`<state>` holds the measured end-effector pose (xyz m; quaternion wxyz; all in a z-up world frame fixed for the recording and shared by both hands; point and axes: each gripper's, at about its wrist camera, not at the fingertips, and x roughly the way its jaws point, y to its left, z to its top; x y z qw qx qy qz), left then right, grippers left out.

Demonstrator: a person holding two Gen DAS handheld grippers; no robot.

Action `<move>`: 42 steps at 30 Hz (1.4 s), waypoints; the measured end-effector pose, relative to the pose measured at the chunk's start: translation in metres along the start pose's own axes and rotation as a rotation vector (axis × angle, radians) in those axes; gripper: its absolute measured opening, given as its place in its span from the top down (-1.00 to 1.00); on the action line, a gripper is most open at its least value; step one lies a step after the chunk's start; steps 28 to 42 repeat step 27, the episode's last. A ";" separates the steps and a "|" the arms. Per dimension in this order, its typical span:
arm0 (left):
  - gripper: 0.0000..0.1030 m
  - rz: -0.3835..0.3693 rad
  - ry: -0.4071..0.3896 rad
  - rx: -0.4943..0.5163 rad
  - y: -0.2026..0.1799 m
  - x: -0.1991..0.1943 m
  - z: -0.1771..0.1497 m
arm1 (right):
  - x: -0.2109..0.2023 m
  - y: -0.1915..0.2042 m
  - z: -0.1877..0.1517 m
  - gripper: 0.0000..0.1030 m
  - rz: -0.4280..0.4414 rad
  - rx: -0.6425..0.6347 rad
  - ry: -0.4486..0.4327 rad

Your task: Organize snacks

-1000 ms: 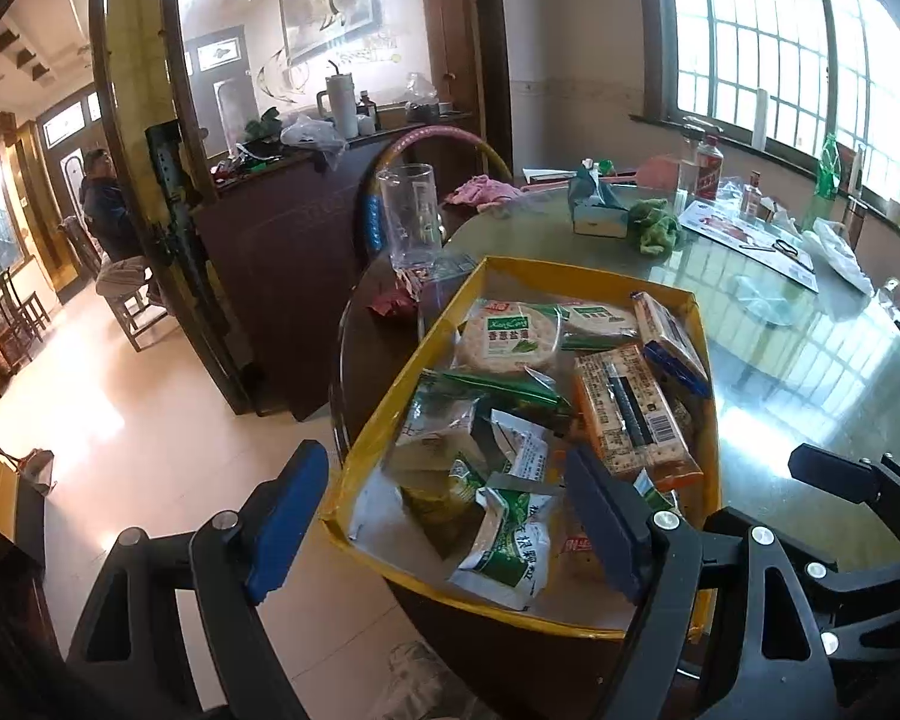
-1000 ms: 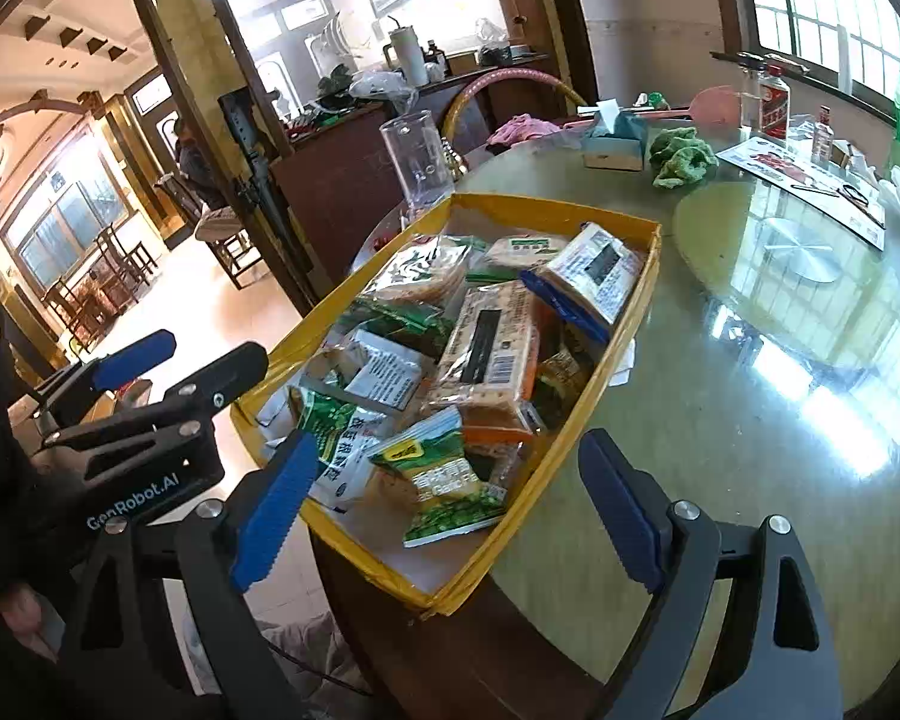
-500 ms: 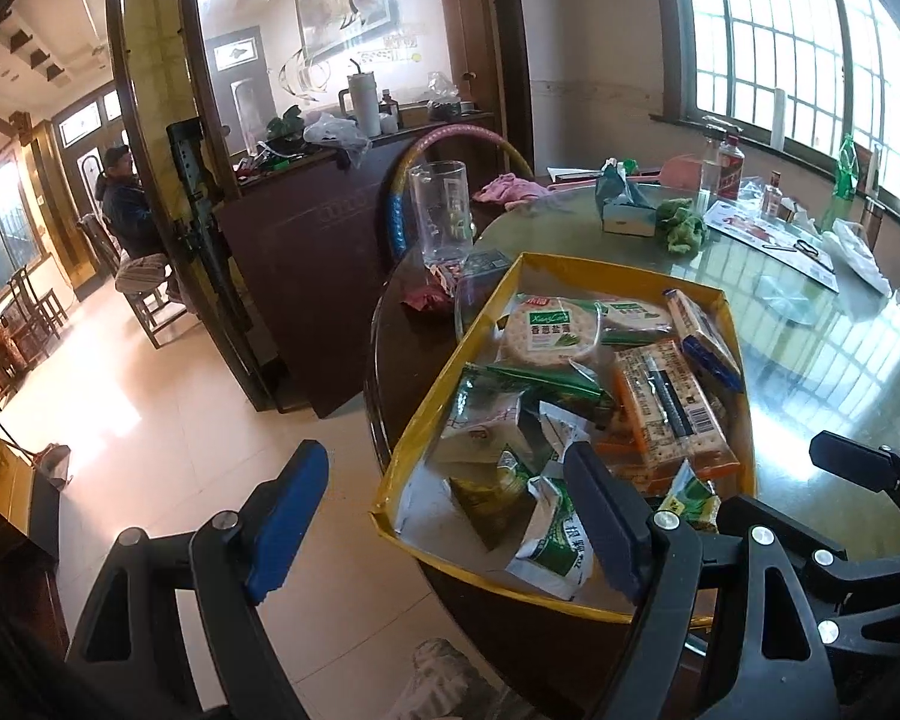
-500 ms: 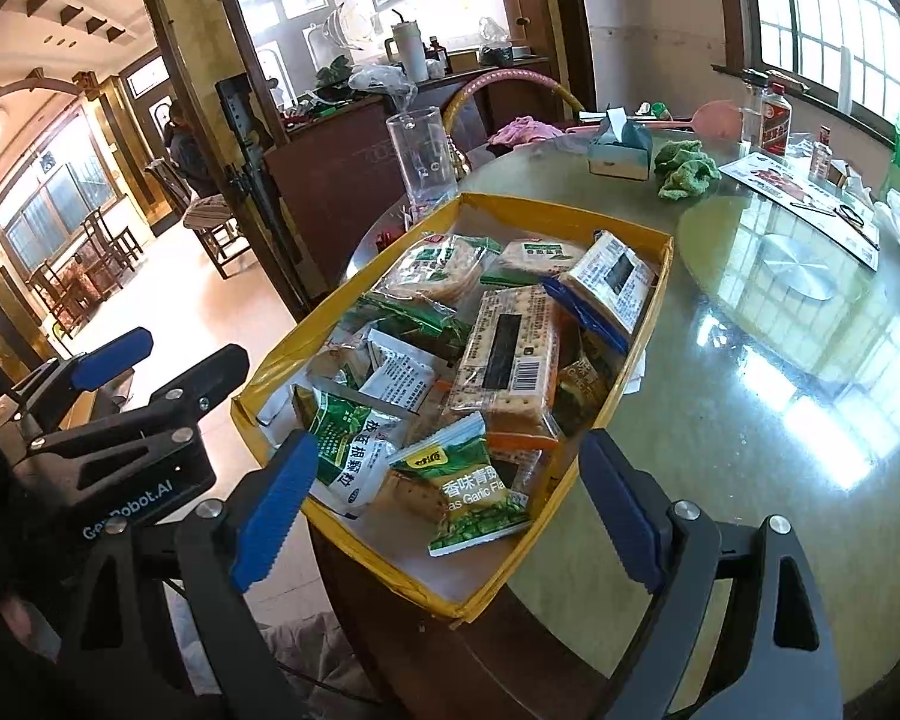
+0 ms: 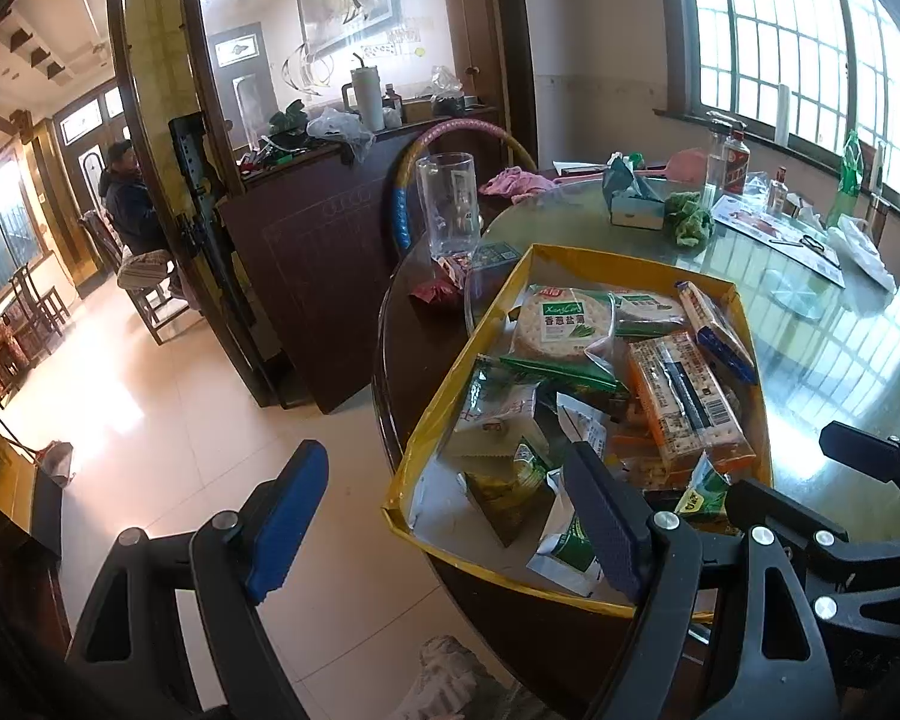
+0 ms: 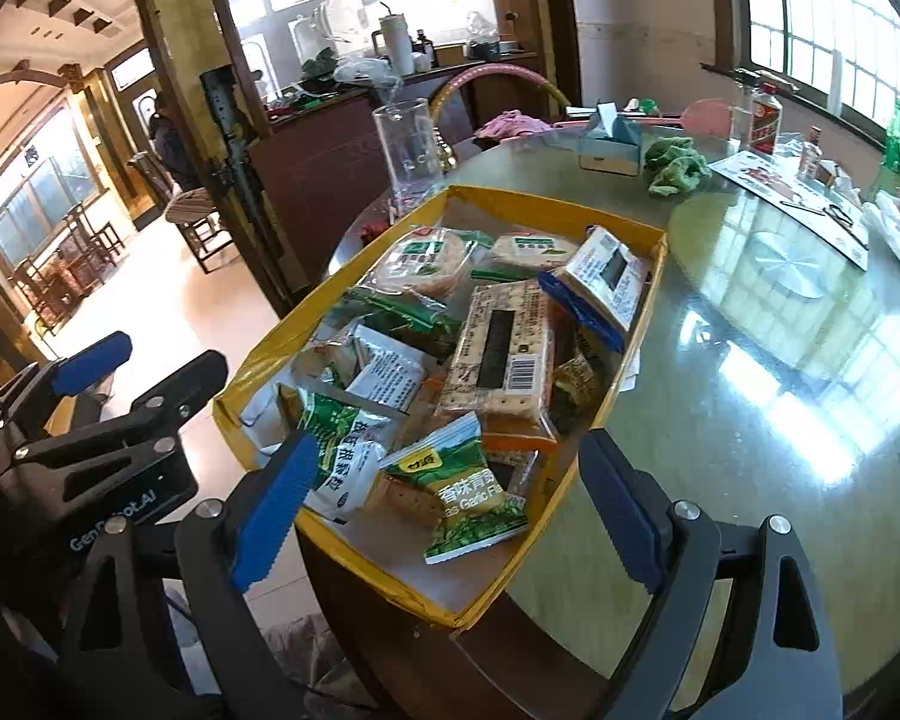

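A yellow cardboard tray (image 5: pixel 606 258) (image 6: pixel 570 204) full of several snack packets sits at the near edge of a round glass-topped table (image 6: pixel 780 390). It holds an orange cracker pack (image 5: pixel 684 402) (image 6: pixel 498 354), a round green-labelled biscuit pack (image 5: pixel 561 324) (image 6: pixel 420 258), a blue-edged pack (image 5: pixel 714 324) (image 6: pixel 606 282) and a green pea packet (image 6: pixel 468 492). My left gripper (image 5: pixel 444 516) is open and empty, just short of the tray's near left corner. My right gripper (image 6: pixel 450 504) is open and empty over the tray's near end. The left gripper also shows in the right wrist view (image 6: pixel 144 366).
A tall clear glass (image 5: pixel 450 204) (image 6: pixel 405 150) stands beyond the tray. A tissue box (image 6: pixel 609 147), a green cloth (image 6: pixel 675 168), bottles (image 6: pixel 762 120) and papers lie farther back. A dark cabinet (image 5: pixel 318 276) and tiled floor (image 5: pixel 168 408) are to the left.
Both grippers have drawn back a little from the tray, which now sits farther right in the left wrist view. Both stay open. The snacks have not moved.
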<state>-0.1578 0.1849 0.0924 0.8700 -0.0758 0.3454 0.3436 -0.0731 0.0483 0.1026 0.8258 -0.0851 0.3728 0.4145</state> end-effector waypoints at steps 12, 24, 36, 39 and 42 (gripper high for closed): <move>-0.57 0.001 0.005 -0.007 0.006 0.006 0.001 | 0.002 0.005 0.002 -0.72 -0.024 -0.001 0.008; -0.57 0.005 0.008 0.001 0.007 0.013 0.004 | 0.007 0.015 0.007 -0.72 -0.045 -0.025 0.004; -0.57 -0.009 -0.002 0.002 0.006 0.014 0.005 | 0.008 0.013 0.007 -0.72 -0.048 -0.021 0.004; -0.57 -0.009 -0.002 0.002 0.006 0.014 0.005 | 0.008 0.013 0.007 -0.72 -0.048 -0.021 0.004; -0.57 -0.009 -0.002 0.002 0.006 0.014 0.005 | 0.008 0.013 0.007 -0.72 -0.048 -0.021 0.004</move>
